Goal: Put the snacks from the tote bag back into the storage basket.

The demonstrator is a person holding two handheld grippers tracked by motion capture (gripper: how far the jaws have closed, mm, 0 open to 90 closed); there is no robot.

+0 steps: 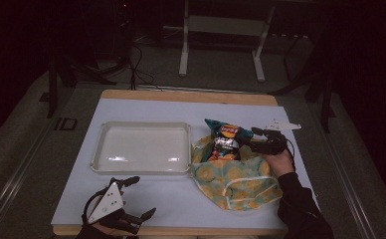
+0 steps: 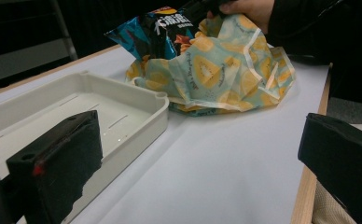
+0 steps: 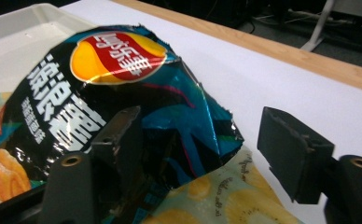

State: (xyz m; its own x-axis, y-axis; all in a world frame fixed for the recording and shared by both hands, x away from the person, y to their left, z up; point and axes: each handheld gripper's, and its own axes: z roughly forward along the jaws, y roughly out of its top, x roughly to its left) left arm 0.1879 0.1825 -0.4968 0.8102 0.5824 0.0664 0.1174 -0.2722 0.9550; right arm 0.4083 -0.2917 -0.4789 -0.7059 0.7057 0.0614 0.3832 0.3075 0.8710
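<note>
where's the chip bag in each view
High view: chip bag stands right of centre, in the bag, right of the tray.
Left gripper view: top centre, poking out of the bag, beyond the tray.
Right gripper view: left and centre, close up, the left jaw in front of it.
Shared landmark: the tray, also at top left in the right gripper view.

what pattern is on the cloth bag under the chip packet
Pale teal cloth bag printed with yellow fruit slices, white trim; clearest in the left gripper view.
</note>
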